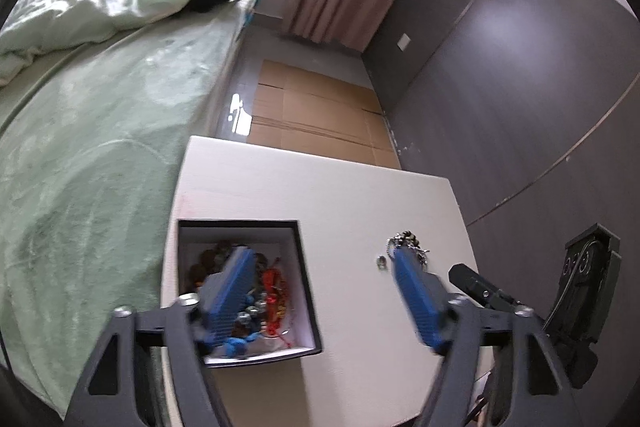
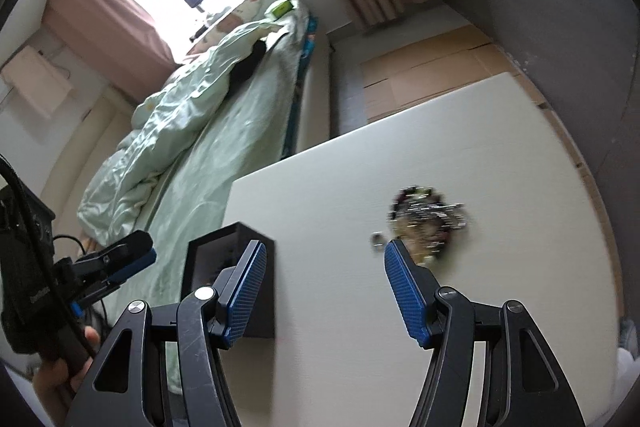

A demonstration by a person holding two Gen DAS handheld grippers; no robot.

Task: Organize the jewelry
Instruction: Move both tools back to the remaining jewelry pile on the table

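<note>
A black box [image 1: 306,287] with a white inside stands on the white table [image 1: 340,195] and holds red, brown and blue beaded jewelry [image 1: 274,291]. My left gripper [image 1: 320,259] is open above the table, its left finger over the box. A silver chain pile [image 1: 408,241] and a small ring [image 1: 381,261] lie to the right of the box. In the right wrist view my right gripper [image 2: 324,251] is open and empty, just short of the chain pile [image 2: 430,215] and the ring [image 2: 376,239], with the box [image 2: 256,251] at its left finger.
A bed with a green cover [image 1: 100,131] runs along the table's left side. Flattened cardboard [image 1: 320,107] lies on the floor beyond the table. A grey wall [image 1: 520,67] is to the right. The other gripper [image 1: 480,287] shows at the right.
</note>
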